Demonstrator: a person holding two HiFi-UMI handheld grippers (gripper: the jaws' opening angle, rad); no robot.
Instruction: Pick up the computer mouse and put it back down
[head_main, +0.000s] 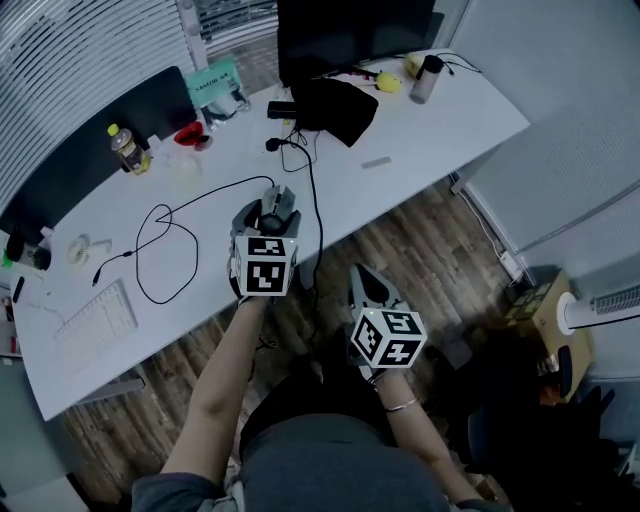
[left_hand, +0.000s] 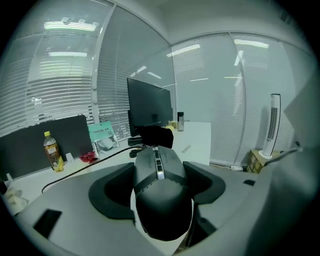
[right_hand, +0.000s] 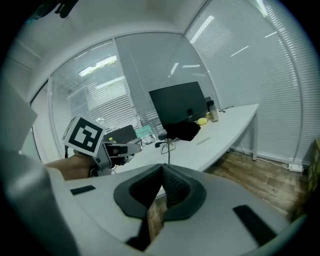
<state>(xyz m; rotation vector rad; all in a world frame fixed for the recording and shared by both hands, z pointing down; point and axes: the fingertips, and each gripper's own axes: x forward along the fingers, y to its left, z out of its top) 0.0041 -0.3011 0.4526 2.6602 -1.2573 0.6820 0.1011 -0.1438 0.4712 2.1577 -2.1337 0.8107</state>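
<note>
A white, curved tabletop (head_main: 420, 130) is seen in an office lined with blinds, above a wooden floor (head_main: 420, 240). The computer mouse (left_hand: 161, 182), dark grey and rounded with a pale centre strip, is clamped between the jaws of the left tool (head_main: 268, 208) near the tabletop's front edge. The right tool (right_hand: 161, 192) is held off the tabletop, its jaws pressed together on nothing.

Across the blinds (head_main: 60, 70), strip-light reflections (left_hand: 65, 25) are streaking — a curved white desk (head_main: 430, 125) is standing on wood-plank floor (head_main: 420, 250).
</note>
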